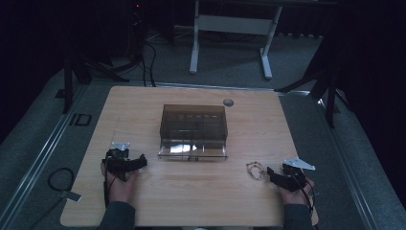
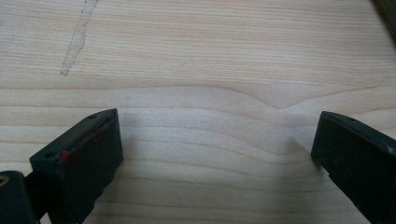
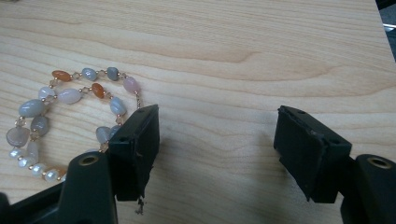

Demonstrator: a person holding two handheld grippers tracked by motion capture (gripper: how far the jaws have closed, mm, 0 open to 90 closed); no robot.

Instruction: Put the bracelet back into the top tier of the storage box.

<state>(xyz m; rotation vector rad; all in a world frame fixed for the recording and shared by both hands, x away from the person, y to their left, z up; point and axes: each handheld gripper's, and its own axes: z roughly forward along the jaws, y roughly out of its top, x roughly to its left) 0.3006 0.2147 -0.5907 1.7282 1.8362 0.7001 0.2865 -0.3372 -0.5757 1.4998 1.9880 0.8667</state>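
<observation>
A smoky transparent plastic box [image 1: 193, 130] with a clear drawer front stands at the middle of the wooden table [image 1: 143, 100]. A beaded bracelet [image 1: 255, 170] of pale, grey and orange stones lies at the front right, just left of my right gripper [image 1: 271, 173]. In the right gripper view the bracelet [image 3: 70, 116] lies to the left of the jaws, partly behind the left jaw, and the right gripper [image 3: 217, 140] stands open over bare wood. My left gripper [image 1: 141, 161] rests at the front left, and in its own view the left gripper [image 2: 217, 140] is open with nothing between the jaws.
A small round grey grommet [image 1: 228, 102] sits near the table's far edge. A white desk frame [image 1: 230, 28] stands on the floor beyond the table. Cables [image 1: 60, 179] lie on the floor at the left. A pale streak [image 2: 77, 39] marks the wood.
</observation>
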